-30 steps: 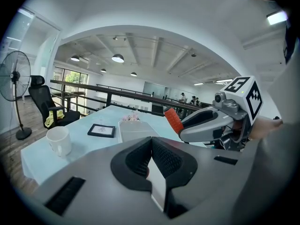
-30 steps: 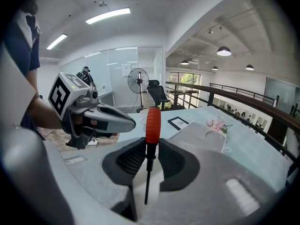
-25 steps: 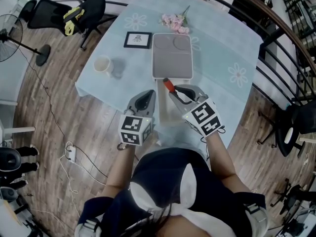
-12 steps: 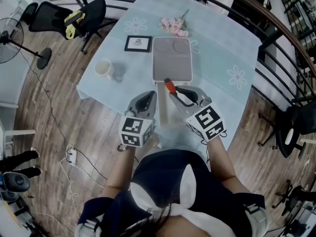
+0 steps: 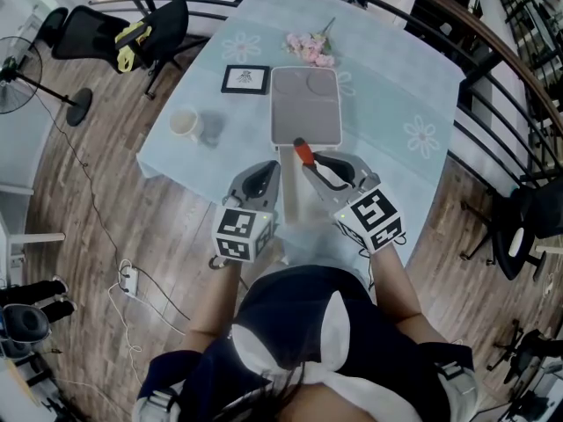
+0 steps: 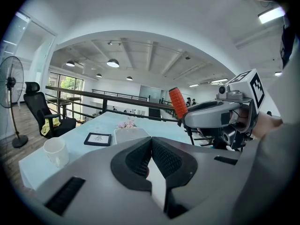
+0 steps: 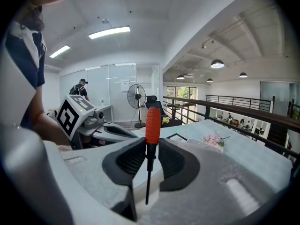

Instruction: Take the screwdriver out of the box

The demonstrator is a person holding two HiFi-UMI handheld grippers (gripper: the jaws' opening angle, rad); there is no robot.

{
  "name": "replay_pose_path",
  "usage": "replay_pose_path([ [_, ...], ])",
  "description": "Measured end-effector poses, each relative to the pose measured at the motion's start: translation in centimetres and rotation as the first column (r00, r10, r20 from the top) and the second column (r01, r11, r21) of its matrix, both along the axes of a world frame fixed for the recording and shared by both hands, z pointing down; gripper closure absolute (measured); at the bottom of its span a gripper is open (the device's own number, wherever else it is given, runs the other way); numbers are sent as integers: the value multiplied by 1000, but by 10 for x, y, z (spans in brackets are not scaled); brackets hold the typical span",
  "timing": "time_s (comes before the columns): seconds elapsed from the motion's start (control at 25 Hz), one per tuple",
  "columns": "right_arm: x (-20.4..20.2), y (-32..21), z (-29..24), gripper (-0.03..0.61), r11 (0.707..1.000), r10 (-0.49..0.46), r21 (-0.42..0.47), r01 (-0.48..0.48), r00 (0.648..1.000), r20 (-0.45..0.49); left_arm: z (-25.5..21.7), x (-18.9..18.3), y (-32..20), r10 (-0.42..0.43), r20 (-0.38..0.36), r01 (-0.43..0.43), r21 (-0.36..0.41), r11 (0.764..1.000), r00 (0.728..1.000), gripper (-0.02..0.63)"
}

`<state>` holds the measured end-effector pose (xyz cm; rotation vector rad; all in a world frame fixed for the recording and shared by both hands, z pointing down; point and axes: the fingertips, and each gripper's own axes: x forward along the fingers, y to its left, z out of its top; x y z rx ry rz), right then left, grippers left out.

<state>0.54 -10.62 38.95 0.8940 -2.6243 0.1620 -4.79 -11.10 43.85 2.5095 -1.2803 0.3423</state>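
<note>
Right gripper (image 7: 150,150): fingers (image 7: 127,161) part-closed, clamped on the screwdriver (image 7: 153,124) just below its orange handle. Screwdriver: long axis upright, handle up, tip down, over the white box (image 5: 295,205) at the bench (image 5: 396,86) near edge. Left gripper (image 6: 151,142): fingers (image 6: 168,161) closed together, empty.

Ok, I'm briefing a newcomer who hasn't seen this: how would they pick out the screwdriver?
Find the pale blue table, then the right gripper at its near edge. The screwdriver is clamped between that gripper's jaws, the only thing with an orange-red handle.
</note>
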Motion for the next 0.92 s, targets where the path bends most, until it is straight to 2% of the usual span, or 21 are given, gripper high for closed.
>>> replay_pose_path([
  [0.92,-3,4,1,495,1000,-12,12,12,1000,-14,2,0,3,-9,-15,9,-11,1000,1000,597],
])
